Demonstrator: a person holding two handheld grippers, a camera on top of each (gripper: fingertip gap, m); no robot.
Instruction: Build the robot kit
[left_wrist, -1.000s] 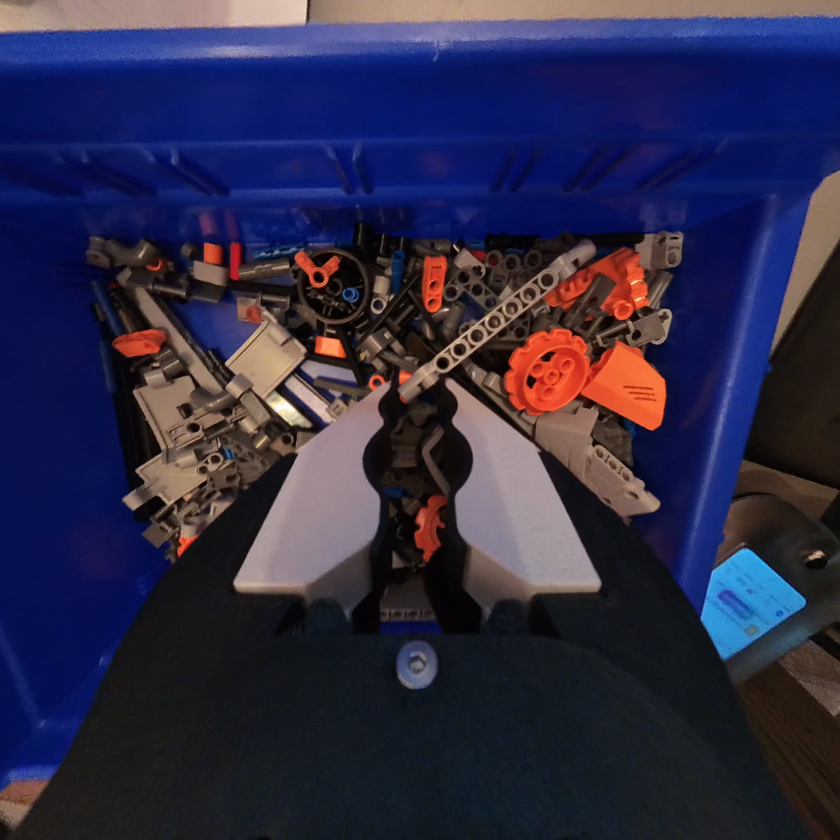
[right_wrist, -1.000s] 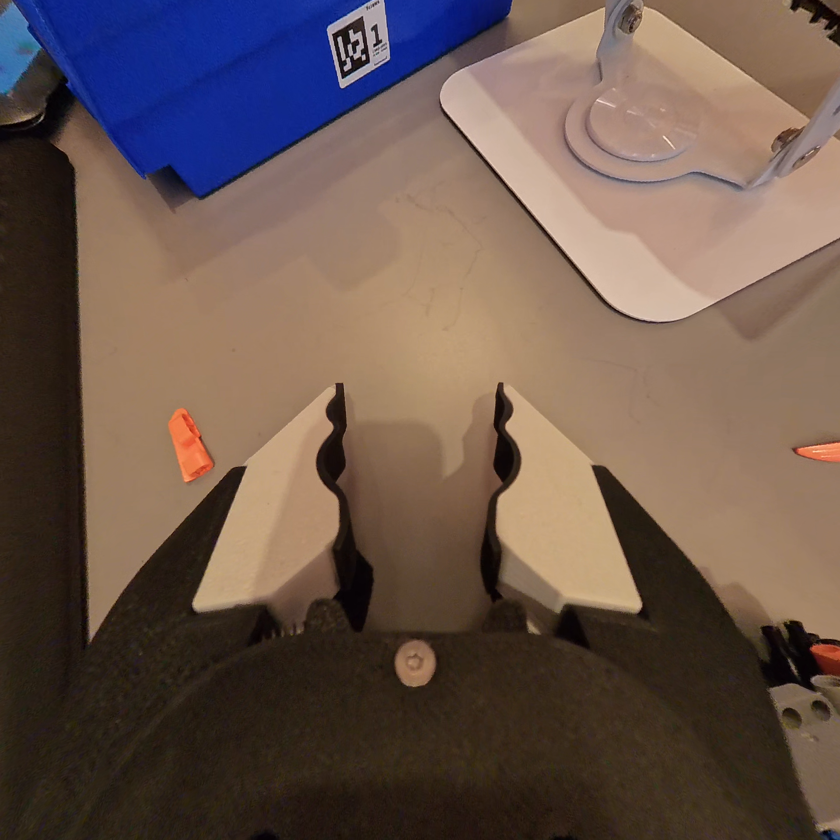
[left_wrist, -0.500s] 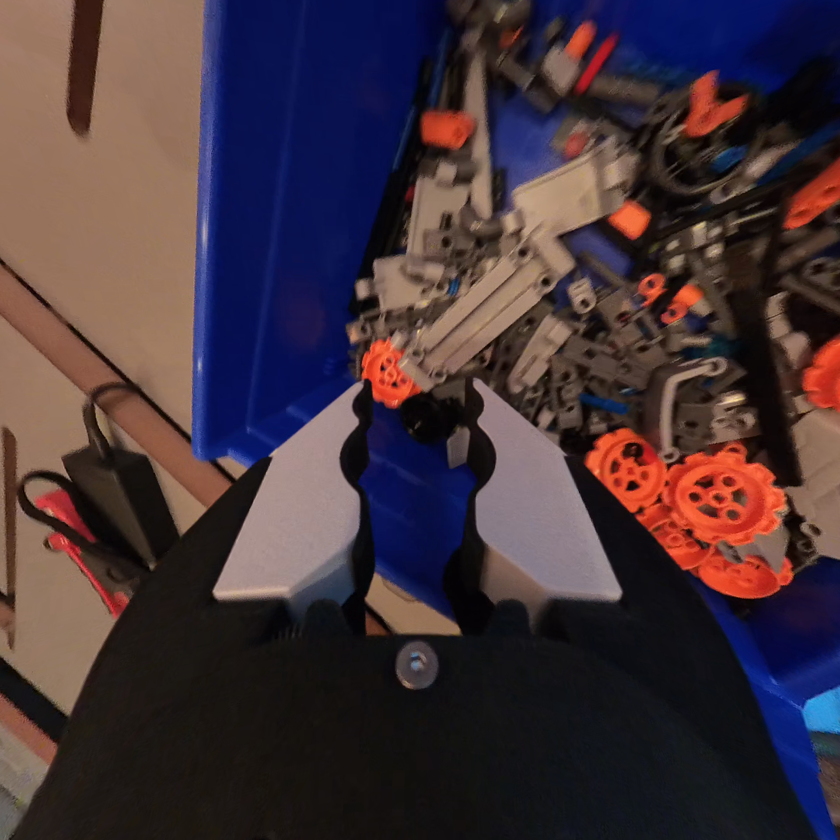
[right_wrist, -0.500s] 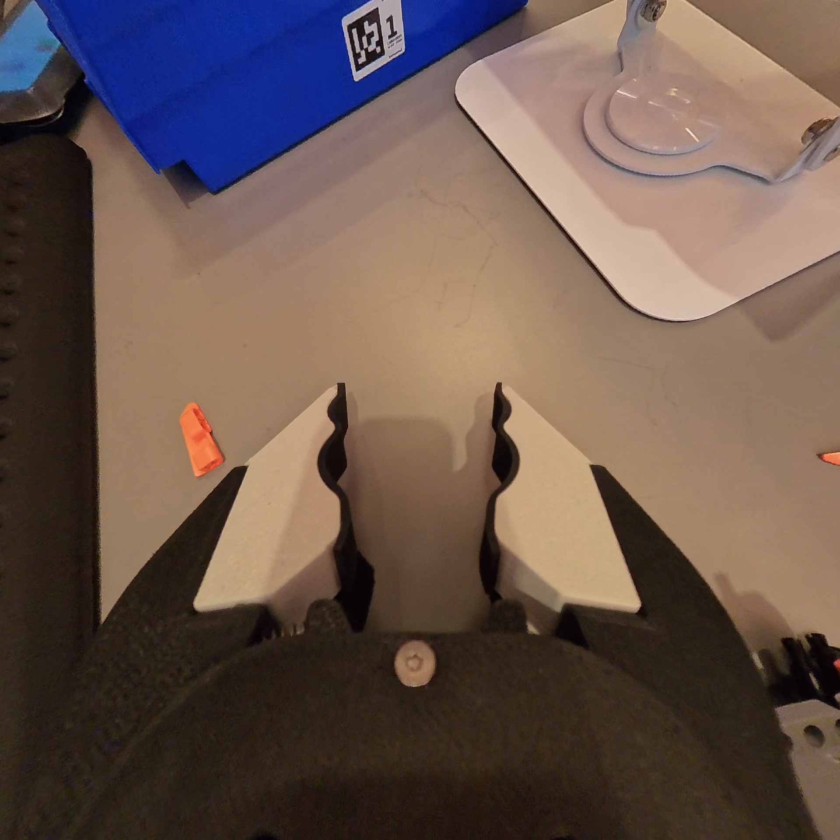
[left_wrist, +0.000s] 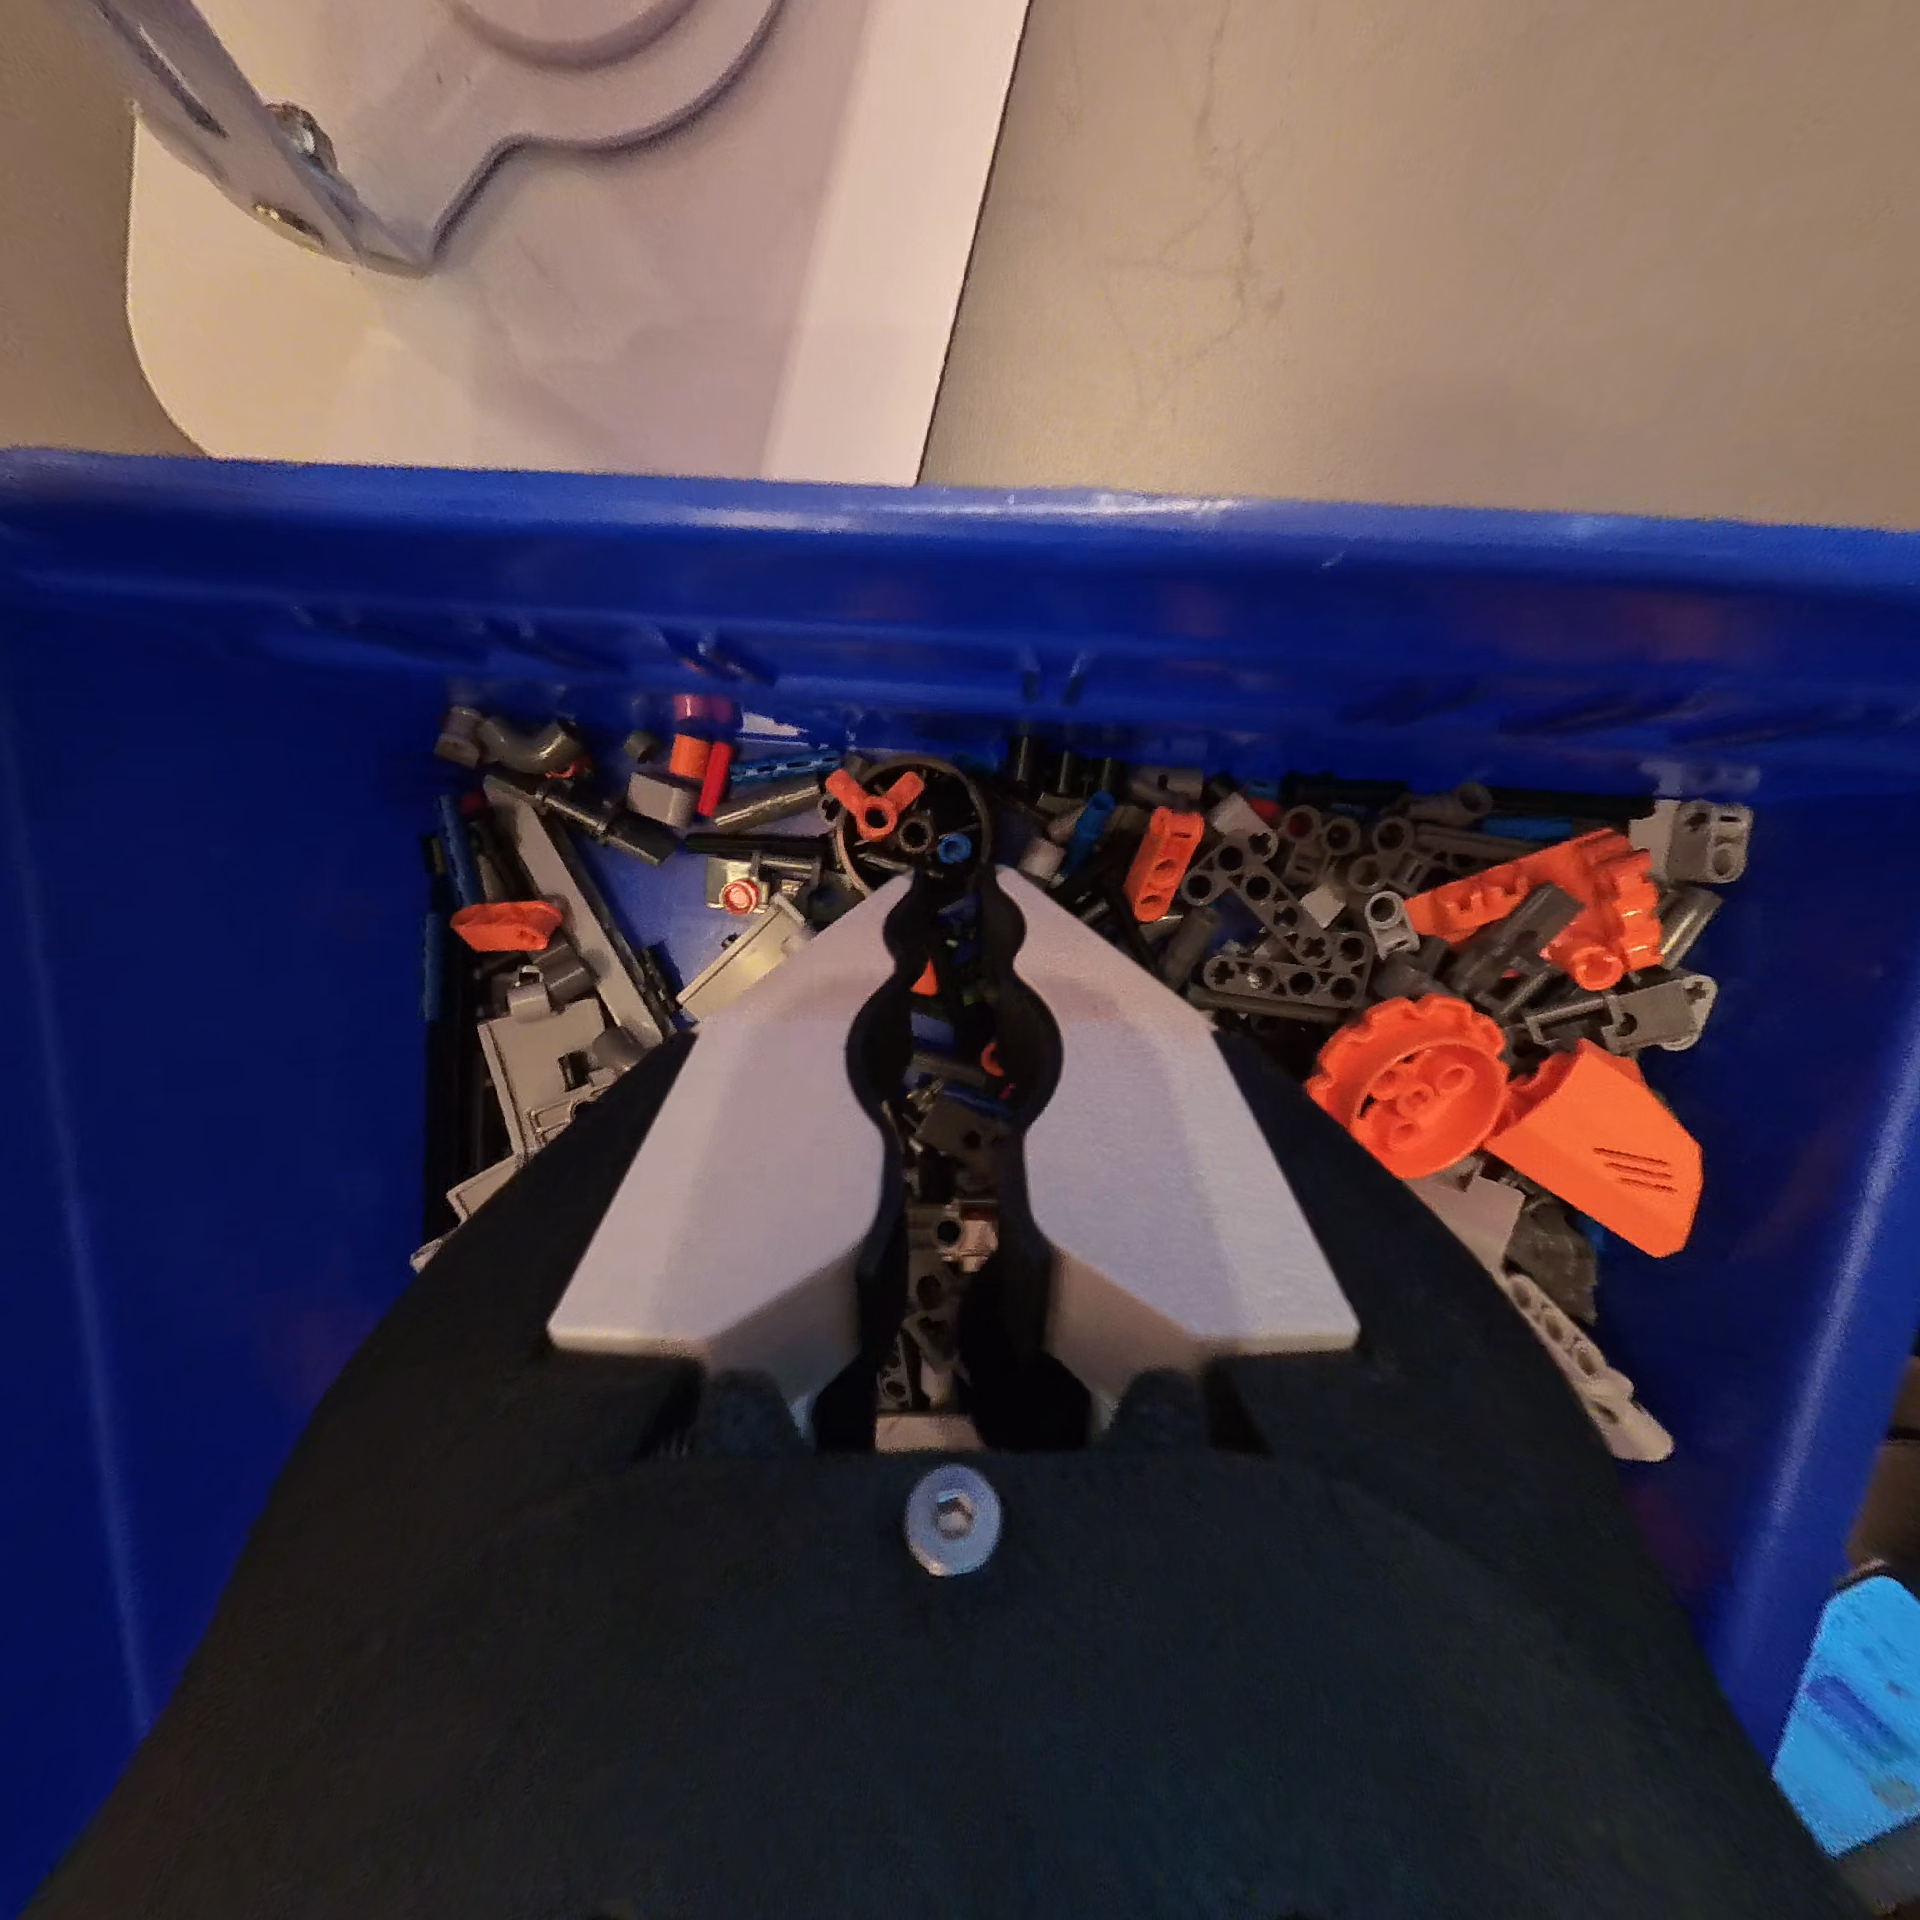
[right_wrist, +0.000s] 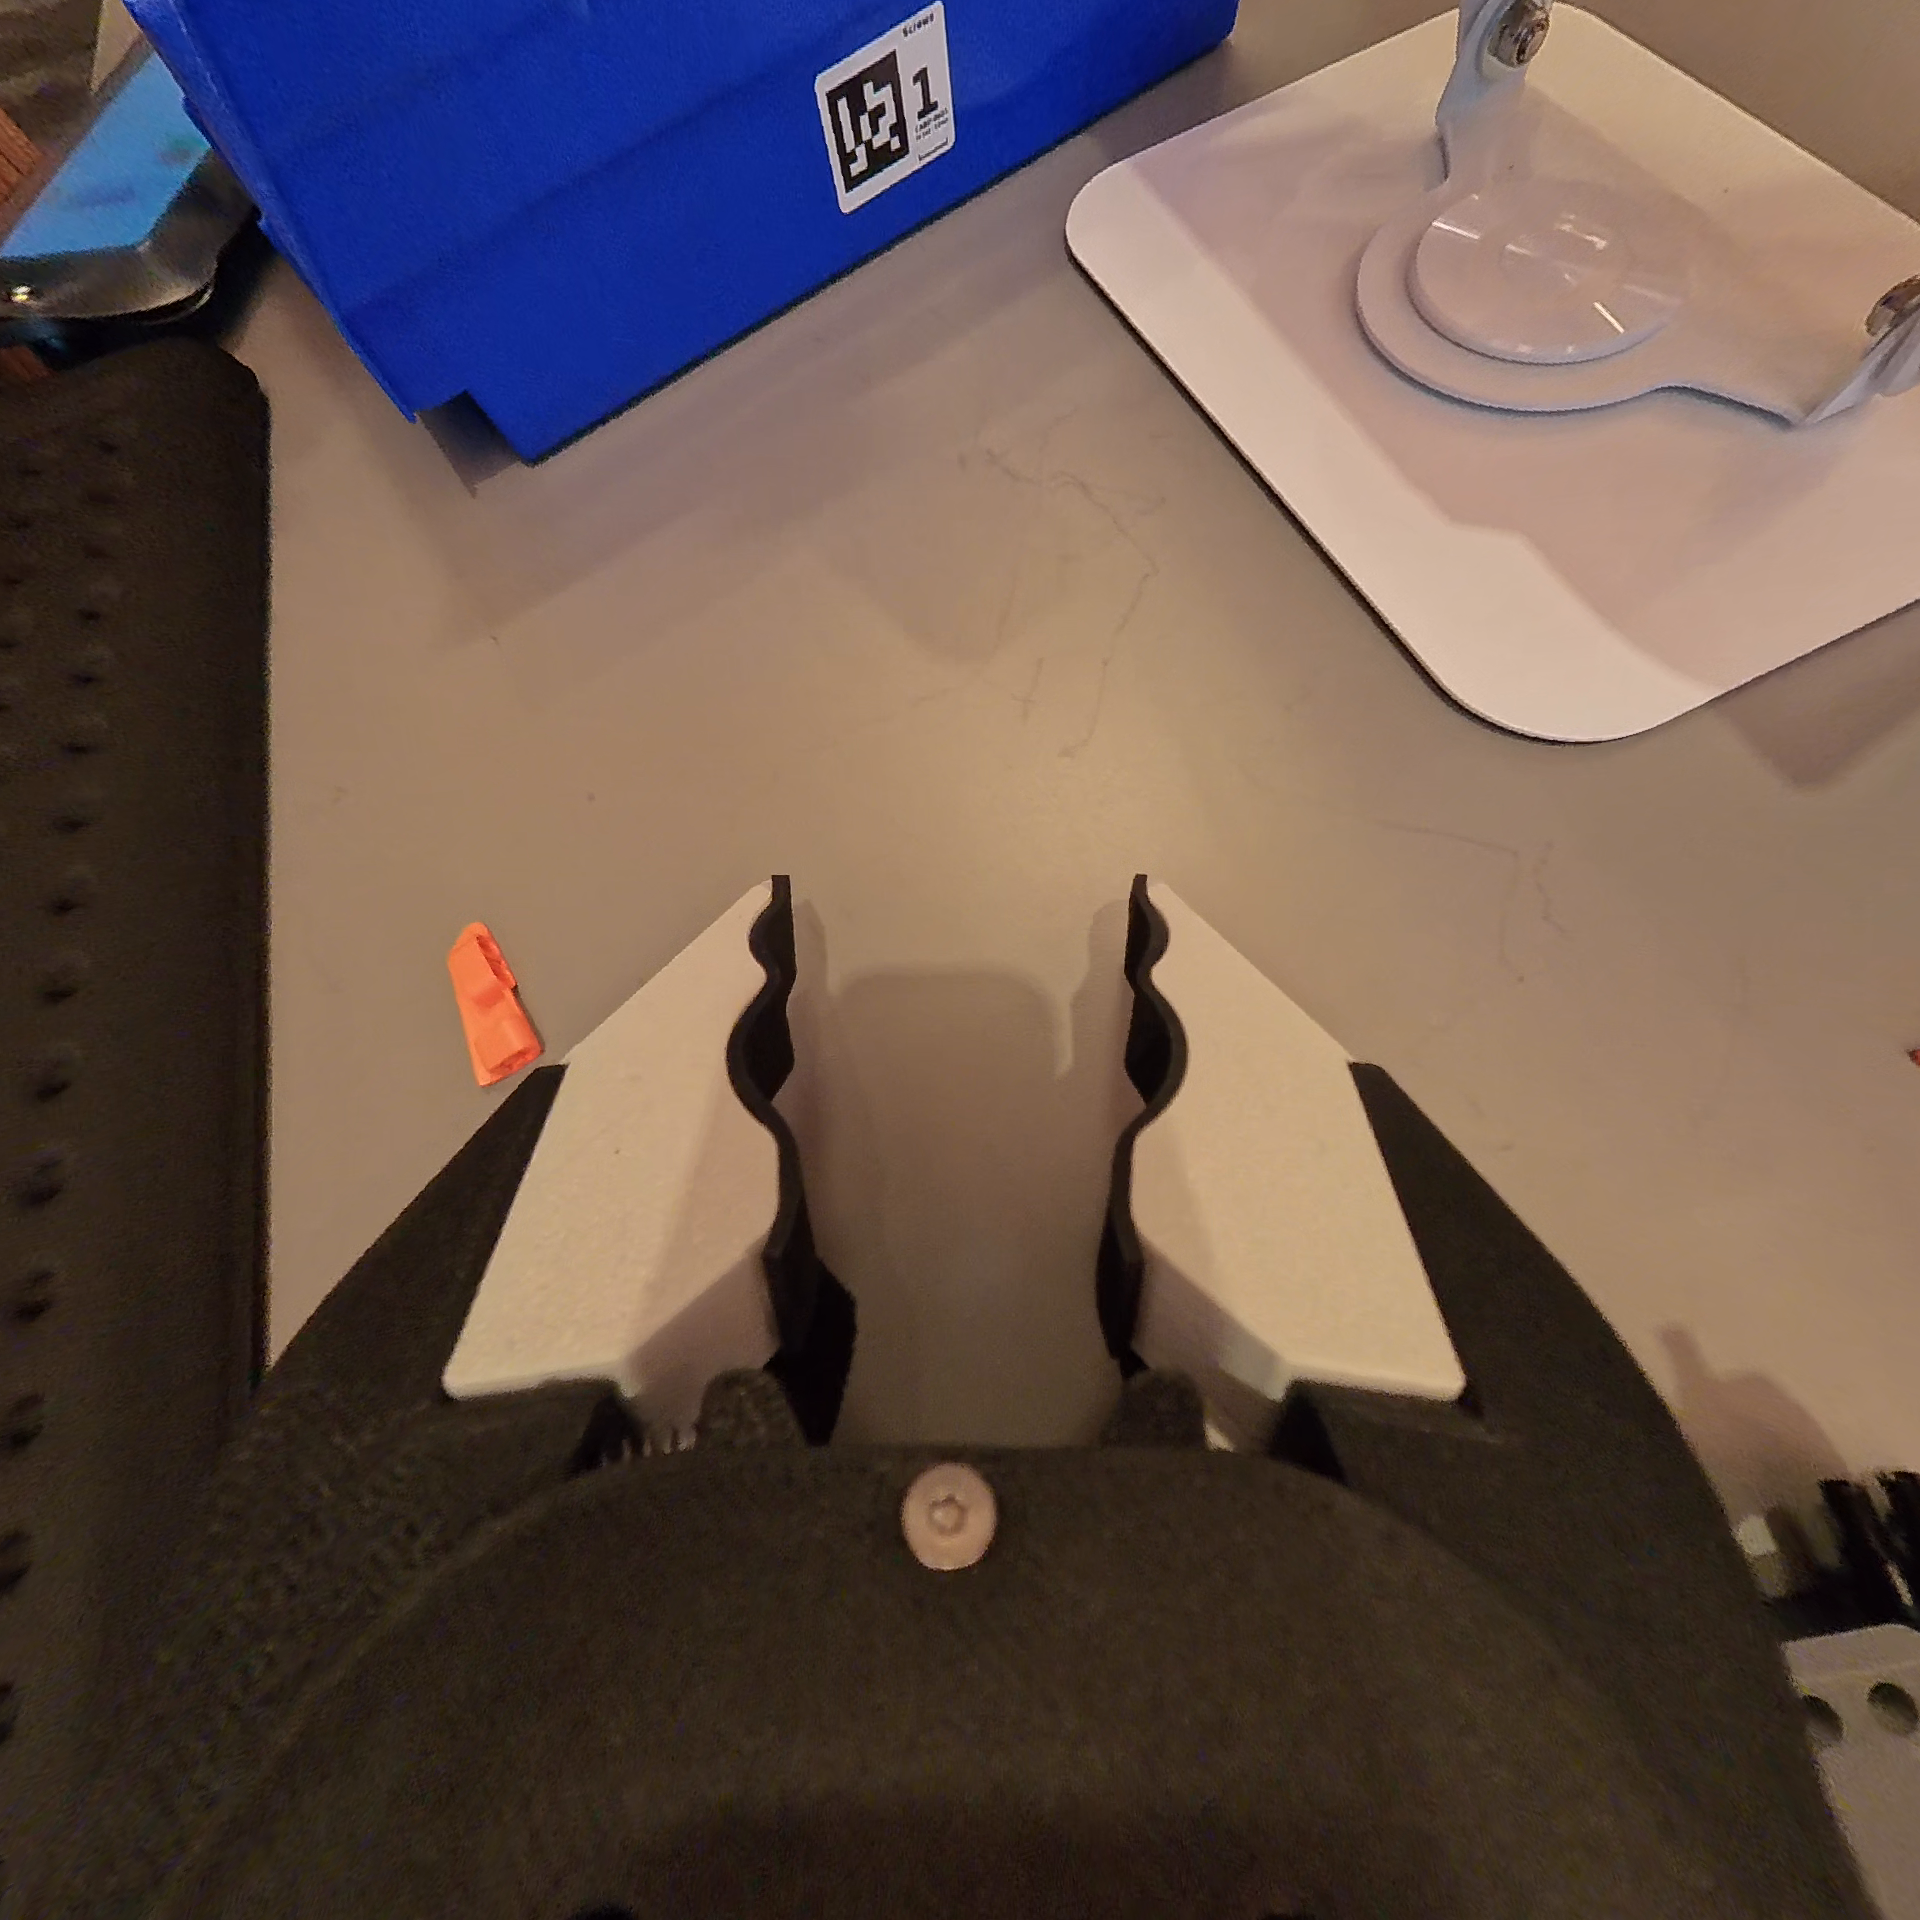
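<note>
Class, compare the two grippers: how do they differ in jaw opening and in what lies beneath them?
The left gripper has its jaws nearly closed; the right gripper has its jaws wide apart. The left hangs over loose building parts in the blue bin; the right is over the bare grey table, with a small orange piece beside it. Both share white fingers with black wavy pads.

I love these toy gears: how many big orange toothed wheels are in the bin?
1: a wheel in the bin, on its right, beside an orange panel. Others may hide under the left gripper.
</note>
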